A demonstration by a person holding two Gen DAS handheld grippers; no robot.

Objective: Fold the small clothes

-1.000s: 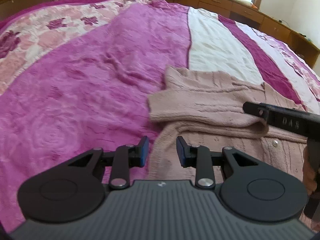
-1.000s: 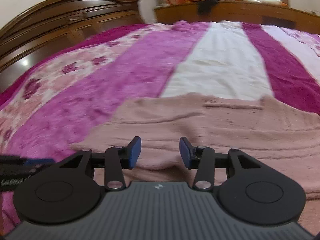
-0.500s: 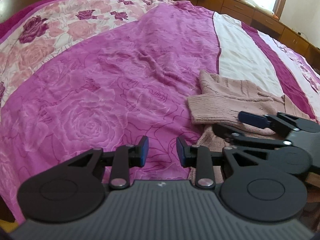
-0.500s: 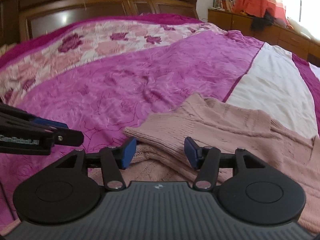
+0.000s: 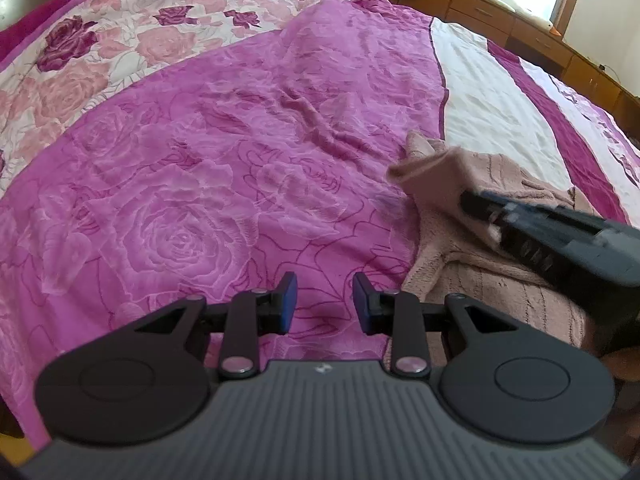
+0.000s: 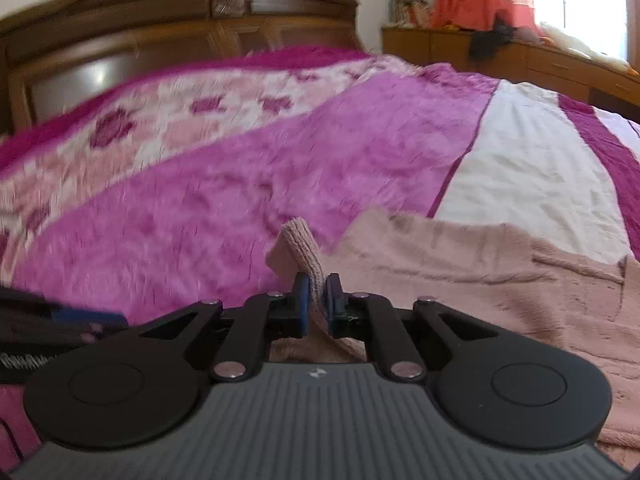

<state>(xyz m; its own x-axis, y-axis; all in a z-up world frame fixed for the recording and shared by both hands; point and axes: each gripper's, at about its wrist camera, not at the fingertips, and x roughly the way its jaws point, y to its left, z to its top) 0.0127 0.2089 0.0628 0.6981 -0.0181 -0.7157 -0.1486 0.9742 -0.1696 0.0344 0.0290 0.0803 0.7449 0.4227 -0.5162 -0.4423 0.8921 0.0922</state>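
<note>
right gripper pinches ribbed cuff of soft pink knitted sweater, blue pads squeezed tight on it, cuff sticking up above pads. sweater lies on big pink bed blanket with rose pattern, near white stripe. left gripper empty, pads apart, just above blanket beside sweater edge. no boxes or baskets seen.

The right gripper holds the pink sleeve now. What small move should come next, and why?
Probably carry the sleeve inward across the sweater and lay it flat. The right gripper is shut on the cuff, lifted off the blanket, while the left gripper is open and empty.
</note>
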